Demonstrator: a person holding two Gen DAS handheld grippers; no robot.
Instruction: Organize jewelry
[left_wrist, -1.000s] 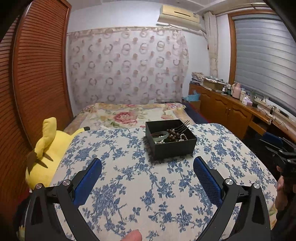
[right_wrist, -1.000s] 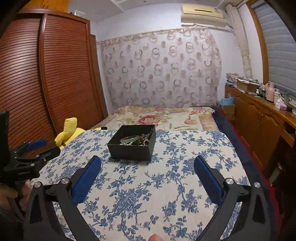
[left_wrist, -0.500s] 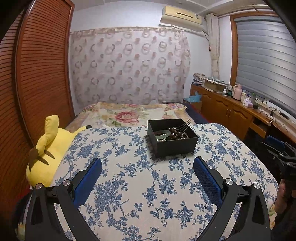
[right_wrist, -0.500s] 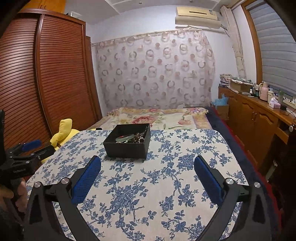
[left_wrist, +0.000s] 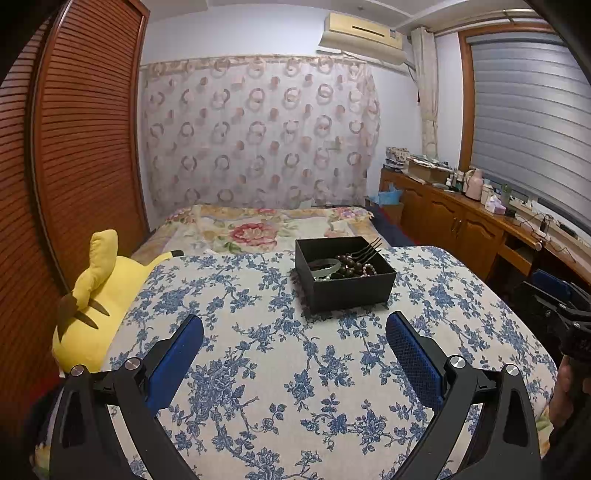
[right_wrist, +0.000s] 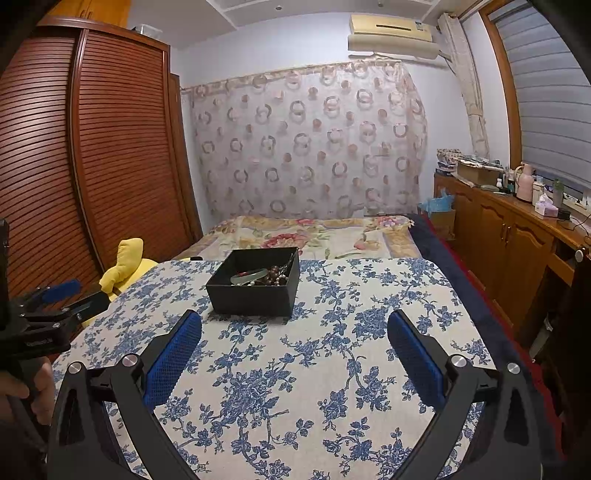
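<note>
Both views had crept a little nearer the black jewelry box (left_wrist: 345, 275) than a second before. The left hand-held gripper (left_wrist: 294, 332) and right hand-held gripper (right_wrist: 294, 328) hung spread wide, holding nothing — each short of the box. It sat on the blue-flowered worktop (left_wrist: 258, 354), beads, a pale bangle (left_wrist: 325, 266) and a dark hair fork (left_wrist: 365, 251) inside.

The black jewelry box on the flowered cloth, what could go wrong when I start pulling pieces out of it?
1. In the black box the green bangle, dark beads and pearl strand lie heaped together; lifting one may drag the others out.
2. The box is unsecured on the flowered cloth, so a one-sided pull could slide or tip it.
3. The dark hairpin juts over the rim and could catch a claw.
</note>
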